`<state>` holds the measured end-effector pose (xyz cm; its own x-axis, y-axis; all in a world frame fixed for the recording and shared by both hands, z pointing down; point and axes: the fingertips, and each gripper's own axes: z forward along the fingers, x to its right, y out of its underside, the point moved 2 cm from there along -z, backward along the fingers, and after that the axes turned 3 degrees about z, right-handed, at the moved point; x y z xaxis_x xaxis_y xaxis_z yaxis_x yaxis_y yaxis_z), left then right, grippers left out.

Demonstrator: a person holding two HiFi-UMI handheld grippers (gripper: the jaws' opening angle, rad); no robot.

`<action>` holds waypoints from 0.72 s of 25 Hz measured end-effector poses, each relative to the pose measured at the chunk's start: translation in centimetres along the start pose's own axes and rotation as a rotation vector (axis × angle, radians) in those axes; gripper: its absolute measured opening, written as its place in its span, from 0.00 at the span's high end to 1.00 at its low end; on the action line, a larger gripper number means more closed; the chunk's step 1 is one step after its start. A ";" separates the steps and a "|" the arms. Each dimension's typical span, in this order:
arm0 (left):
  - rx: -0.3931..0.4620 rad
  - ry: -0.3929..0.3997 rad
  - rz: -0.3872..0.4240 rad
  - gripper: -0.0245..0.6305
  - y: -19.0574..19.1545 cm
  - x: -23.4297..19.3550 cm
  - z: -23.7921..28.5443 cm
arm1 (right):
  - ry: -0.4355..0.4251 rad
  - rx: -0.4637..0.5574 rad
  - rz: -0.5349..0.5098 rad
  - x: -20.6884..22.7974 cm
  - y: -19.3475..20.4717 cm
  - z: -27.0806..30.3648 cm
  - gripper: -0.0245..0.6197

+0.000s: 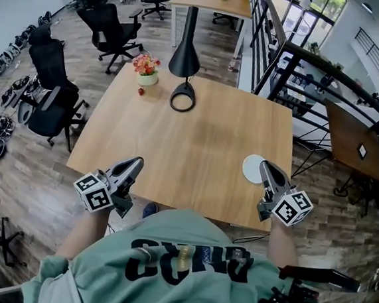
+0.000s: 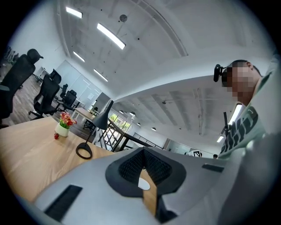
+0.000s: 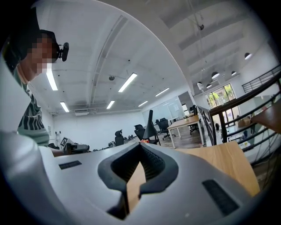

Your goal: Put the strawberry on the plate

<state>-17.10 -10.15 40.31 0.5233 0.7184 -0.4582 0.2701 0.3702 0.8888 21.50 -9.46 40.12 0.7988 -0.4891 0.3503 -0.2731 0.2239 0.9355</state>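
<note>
The strawberry (image 1: pixel 140 91) is a small red thing on the wooden table (image 1: pixel 196 148), far left, beside a white pot of flowers (image 1: pixel 146 70). In the left gripper view the strawberry (image 2: pixel 56 136) lies in front of that pot. The white plate (image 1: pixel 252 168) sits near the table's front right edge. My right gripper (image 1: pixel 265 164) is shut and empty, its tip just right of the plate. My left gripper (image 1: pixel 137 162) is shut and empty at the table's front left edge, far from the strawberry. In their own views both the left gripper (image 2: pixel 143 151) and the right gripper (image 3: pixel 140 146) have their jaws together.
A black desk lamp (image 1: pixel 184 57) with a ring base (image 1: pixel 182 102) stands at the back of the table, right of the flowers. Black office chairs (image 1: pixel 48 94) stand on the floor to the left. A dark railing (image 1: pixel 298 65) runs along the right.
</note>
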 end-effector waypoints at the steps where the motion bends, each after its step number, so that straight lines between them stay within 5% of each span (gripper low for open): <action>1: 0.001 0.015 -0.004 0.96 -0.7 -1.9 -0.1 | 0.022 0.006 -0.004 -0.4 -0.3 1.5 0.95; 8: -0.034 0.111 0.036 0.96 -6.9 -13.4 -1.4 | 0.089 -0.010 -0.060 -6.7 -1.7 12.6 0.95; 18: -0.022 0.095 -0.027 0.96 -9.7 -22.5 -5.1 | 0.113 -0.063 -0.077 -10.9 -0.5 20.6 0.95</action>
<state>-35.63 -26.90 42.00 0.4365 0.7605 -0.4808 0.2646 0.4022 0.8765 1.89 -21.58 36.77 0.8721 -0.4100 0.2671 -0.1775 0.2436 0.9535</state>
